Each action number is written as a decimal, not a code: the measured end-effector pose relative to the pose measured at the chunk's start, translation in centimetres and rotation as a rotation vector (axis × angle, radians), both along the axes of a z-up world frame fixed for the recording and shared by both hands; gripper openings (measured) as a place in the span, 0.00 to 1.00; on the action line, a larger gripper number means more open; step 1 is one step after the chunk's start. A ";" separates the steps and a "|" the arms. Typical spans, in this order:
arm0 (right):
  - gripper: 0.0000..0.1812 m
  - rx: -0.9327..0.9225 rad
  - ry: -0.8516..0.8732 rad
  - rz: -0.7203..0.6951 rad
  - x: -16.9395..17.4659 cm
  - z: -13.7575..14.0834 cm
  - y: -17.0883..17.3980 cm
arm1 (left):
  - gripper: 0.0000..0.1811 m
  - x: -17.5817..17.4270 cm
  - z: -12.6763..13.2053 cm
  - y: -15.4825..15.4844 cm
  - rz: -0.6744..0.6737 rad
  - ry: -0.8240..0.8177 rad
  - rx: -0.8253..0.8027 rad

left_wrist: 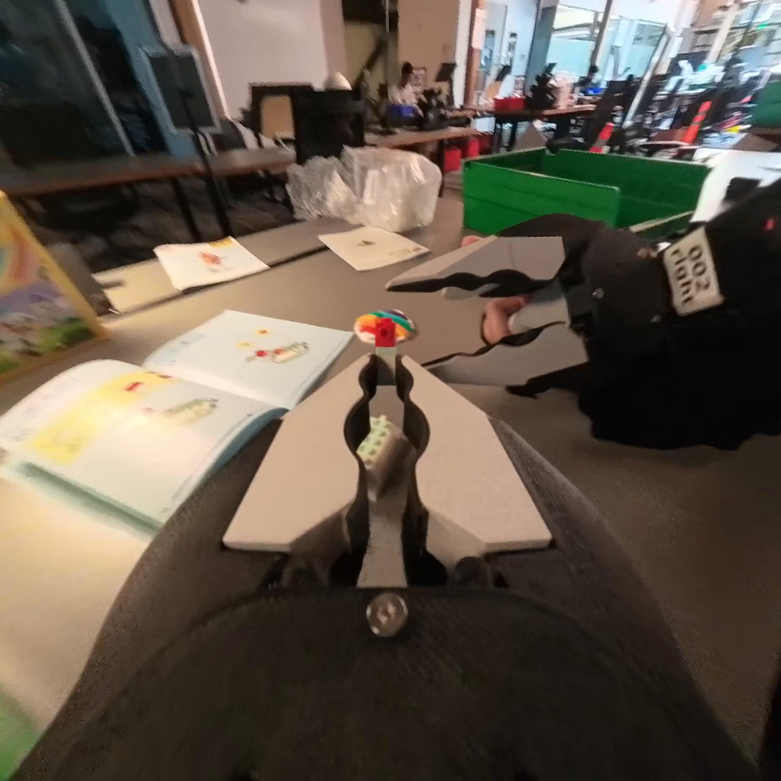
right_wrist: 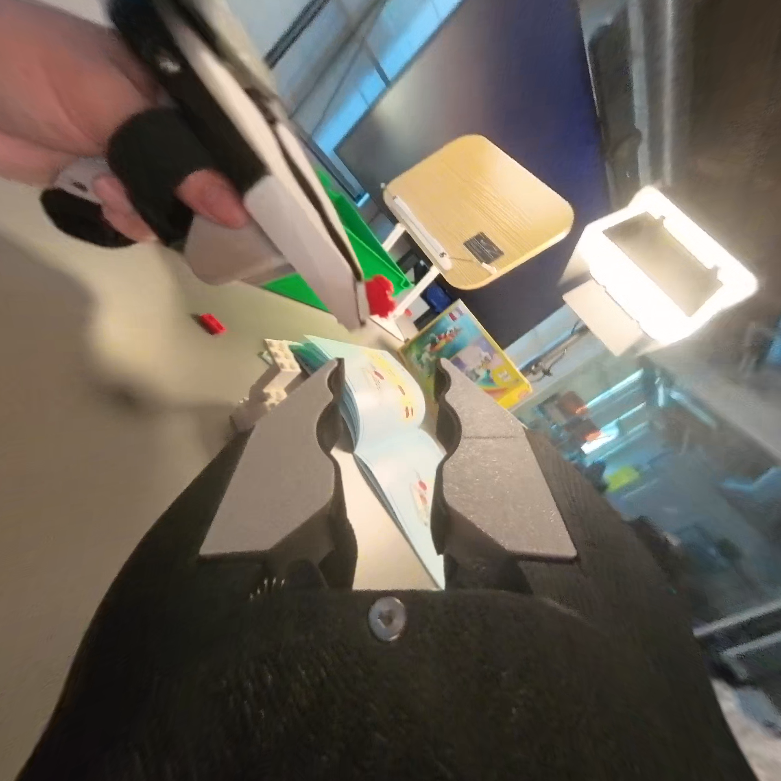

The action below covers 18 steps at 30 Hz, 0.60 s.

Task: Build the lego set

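My left gripper (left_wrist: pixel 384 359) is shut on a small lego piece with a red top (left_wrist: pixel 384 337) and a grey stem, held above the table. A round multicoloured piece (left_wrist: pixel 403 323) shows right behind it; I cannot tell if they are joined. A white and pale green brick stack (left_wrist: pixel 382 448) lies on the table below the fingers. My right gripper (right_wrist: pixel 389 363) is open and empty, turned on its side to the right of the held piece (left_wrist: pixel 408 325). From there I see the left gripper (right_wrist: pixel 359 308), the red piece (right_wrist: pixel 380 293), a loose red brick (right_wrist: pixel 209 323) and white bricks (right_wrist: pixel 274 380).
An open instruction booklet (left_wrist: pixel 177 418) lies left of my grippers, with two more booklets (left_wrist: pixel 209 262) farther back. A colourful lego box (left_wrist: pixel 38 291) stands at the far left. A green bin (left_wrist: pixel 579 190) and a clear plastic bag (left_wrist: pixel 367 190) sit at the back of the grey table (left_wrist: pixel 634 486). The loose red brick (right_wrist: pixel 209 323) is about 12 cm from both grippers' fingertips.
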State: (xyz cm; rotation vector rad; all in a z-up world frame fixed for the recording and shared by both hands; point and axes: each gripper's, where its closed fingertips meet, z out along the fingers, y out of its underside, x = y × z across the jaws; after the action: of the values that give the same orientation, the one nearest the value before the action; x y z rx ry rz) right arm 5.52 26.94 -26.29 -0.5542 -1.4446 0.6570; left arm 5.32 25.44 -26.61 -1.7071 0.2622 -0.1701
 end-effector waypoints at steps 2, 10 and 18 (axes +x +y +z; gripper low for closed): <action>0.22 -0.200 -0.034 0.060 0.2 0.2 0.3 | 0.04 -0.8 0.5 -0.2 0.042 0.119 0.067; 0.22 -1.039 -0.291 0.416 -0.1 -0.3 -2.3 | 0.04 -0.1 -1.3 0.2 0.159 0.671 0.109; 0.10 -1.131 -0.364 0.448 -0.3 -1.2 -2.7 | 0.04 0.1 -2.0 0.5 0.178 0.781 0.092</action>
State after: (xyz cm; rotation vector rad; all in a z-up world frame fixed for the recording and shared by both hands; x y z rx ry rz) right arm 5.19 24.21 -27.50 -1.2759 -1.4426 1.8374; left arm 5.39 25.95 -28.64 -1.6284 0.6751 0.6461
